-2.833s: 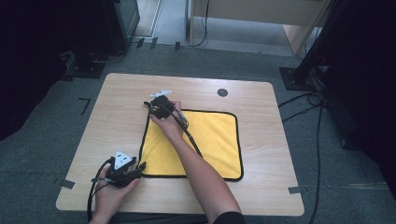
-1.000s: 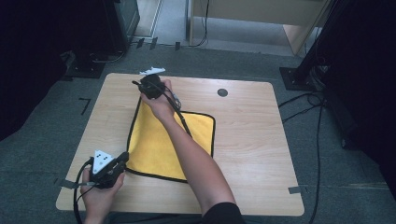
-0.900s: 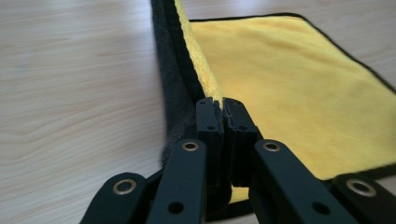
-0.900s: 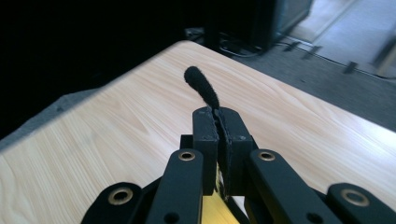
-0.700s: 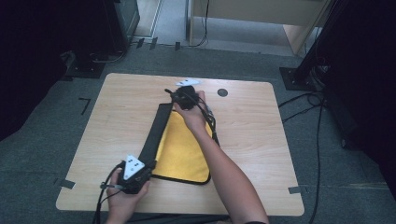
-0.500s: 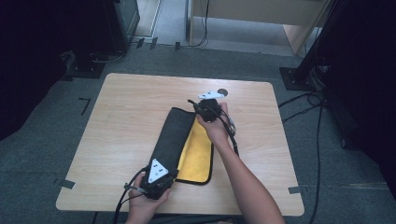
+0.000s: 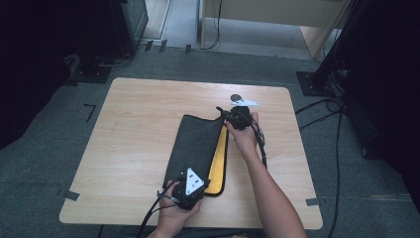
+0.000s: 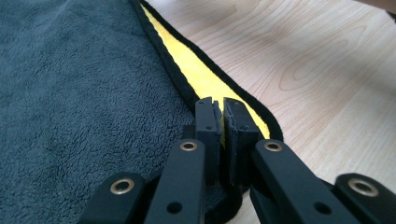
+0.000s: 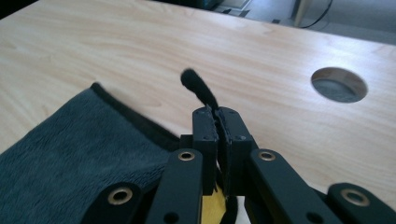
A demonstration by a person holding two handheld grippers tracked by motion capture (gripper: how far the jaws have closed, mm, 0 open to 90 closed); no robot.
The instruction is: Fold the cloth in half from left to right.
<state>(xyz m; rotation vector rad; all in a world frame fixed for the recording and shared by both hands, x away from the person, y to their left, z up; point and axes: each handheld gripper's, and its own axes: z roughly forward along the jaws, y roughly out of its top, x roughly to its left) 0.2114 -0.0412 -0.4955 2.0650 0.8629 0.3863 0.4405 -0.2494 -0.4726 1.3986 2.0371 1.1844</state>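
Near the centre of the high view, a plush towel with a dark grey face, a yellow underside and black edging [image 7: 195, 148] is lying folded over on the pale wooden table [image 7: 133, 134], the grey layer uppermost and a narrow yellow strip showing along its right side. At the lower centre of that frame, the left gripper [image 7: 190, 191] is being held in the person's left hand [image 7: 173, 218], with its jaws closed on the near corner of the towel; in the left gripper view the two black jaws are pressed together over the black edging [image 8: 219, 128], with the grey pile spreading to the upper left and bare wood to the right. Right of centre in the high view, the right gripper [image 7: 229, 116] is being held in the right hand [image 7: 245, 136] at the towel's far corner. In the right gripper view its jaws are clamped on that corner [image 9: 217, 119], and a black tip of edging [image 9: 196, 86] is sticking up above them. A round hole in the tabletop [image 9: 338, 84] is appearing at the upper right of that view.
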